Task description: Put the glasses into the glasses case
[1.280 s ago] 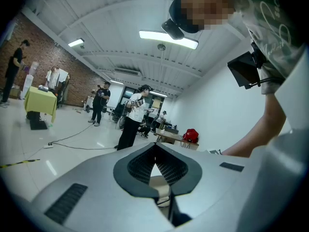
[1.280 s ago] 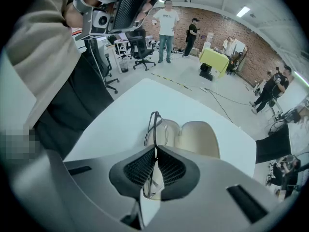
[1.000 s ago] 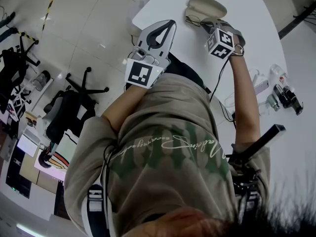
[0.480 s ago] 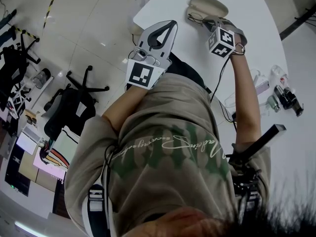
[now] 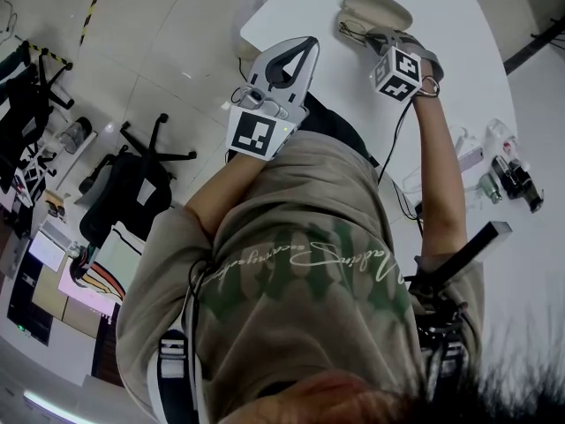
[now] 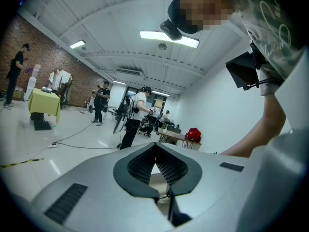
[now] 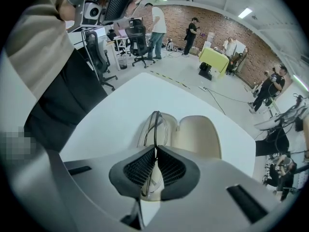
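Note:
A beige glasses case (image 5: 378, 9) lies open on the white table (image 5: 459, 69) at its far end. In the right gripper view both halves of the case (image 7: 198, 137) face up. My right gripper (image 5: 375, 35) is shut on the thin dark frame of the glasses (image 7: 155, 124) and holds them edge-on over the left half of the case. In the head view the glasses (image 5: 351, 32) show just beside the case. My left gripper (image 5: 307, 44) hovers at the table's left edge, shut on nothing; its view (image 6: 155, 151) looks out into the room.
Small bottles (image 5: 512, 170) and white cables (image 5: 415, 184) lie at the table's right side. A black office chair (image 5: 132, 184) stands on the floor to the left. People stand by desks farther back in the room (image 7: 157, 23).
Almost nothing differs. My right gripper with the glasses has edged slightly farther toward the case; the left gripper keeps its place.

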`<action>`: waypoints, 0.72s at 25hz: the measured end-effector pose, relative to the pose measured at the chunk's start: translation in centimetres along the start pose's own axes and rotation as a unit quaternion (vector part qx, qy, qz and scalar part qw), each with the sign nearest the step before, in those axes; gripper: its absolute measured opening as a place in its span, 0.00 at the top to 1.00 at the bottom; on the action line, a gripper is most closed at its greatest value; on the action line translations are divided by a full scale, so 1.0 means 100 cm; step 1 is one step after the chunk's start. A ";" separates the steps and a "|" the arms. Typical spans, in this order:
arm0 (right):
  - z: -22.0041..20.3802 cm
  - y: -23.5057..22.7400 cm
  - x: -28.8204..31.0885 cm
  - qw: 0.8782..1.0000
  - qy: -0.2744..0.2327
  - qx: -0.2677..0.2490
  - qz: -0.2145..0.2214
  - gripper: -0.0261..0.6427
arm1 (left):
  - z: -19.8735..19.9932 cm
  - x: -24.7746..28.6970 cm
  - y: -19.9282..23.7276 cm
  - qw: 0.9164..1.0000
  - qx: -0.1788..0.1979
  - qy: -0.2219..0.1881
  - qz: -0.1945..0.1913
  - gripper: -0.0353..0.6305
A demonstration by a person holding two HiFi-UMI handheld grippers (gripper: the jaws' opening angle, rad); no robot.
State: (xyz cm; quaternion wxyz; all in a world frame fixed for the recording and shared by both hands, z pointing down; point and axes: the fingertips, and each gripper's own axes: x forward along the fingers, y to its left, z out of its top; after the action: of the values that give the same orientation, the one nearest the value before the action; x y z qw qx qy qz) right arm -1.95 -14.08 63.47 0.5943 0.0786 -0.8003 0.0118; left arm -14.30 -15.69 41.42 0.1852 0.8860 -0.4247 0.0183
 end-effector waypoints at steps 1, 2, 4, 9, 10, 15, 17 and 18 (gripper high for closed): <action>-0.001 0.000 0.000 1.000 0.001 0.000 -0.001 0.92 | 0.000 -0.001 0.000 1.000 0.000 0.000 0.001 0.94; -0.001 -0.001 0.001 1.000 0.003 0.000 -0.002 0.92 | 0.001 -0.001 0.000 1.000 0.000 0.001 0.001 0.94; -0.003 -0.002 0.002 1.000 0.006 -0.001 -0.002 0.92 | 0.001 -0.003 0.000 1.000 0.000 0.001 0.003 0.94; -0.004 0.000 0.007 1.000 0.002 0.002 0.003 0.92 | -0.002 -0.002 0.000 1.000 -0.002 0.001 0.006 0.94; -0.004 0.000 0.007 1.000 0.003 0.002 0.003 0.92 | -0.002 -0.002 0.000 1.000 -0.002 0.000 0.006 0.94; -0.001 -0.002 0.009 1.000 0.010 0.007 -0.004 0.92 | -0.004 -0.004 0.001 1.000 -0.006 0.003 0.002 0.94; 0.000 -0.004 0.010 1.000 0.012 0.005 -0.003 0.92 | -0.003 -0.005 0.003 1.000 -0.007 0.003 0.004 0.94; 0.000 -0.004 0.011 1.000 0.014 0.005 -0.003 0.92 | -0.002 -0.005 0.005 1.000 -0.007 0.002 0.006 0.94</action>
State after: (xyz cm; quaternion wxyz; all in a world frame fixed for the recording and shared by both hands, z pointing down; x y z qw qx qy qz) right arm -2.21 -14.61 64.47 0.6050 0.0836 -0.7917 0.0153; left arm -14.98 -15.48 41.66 0.1920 0.8822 -0.4296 0.0179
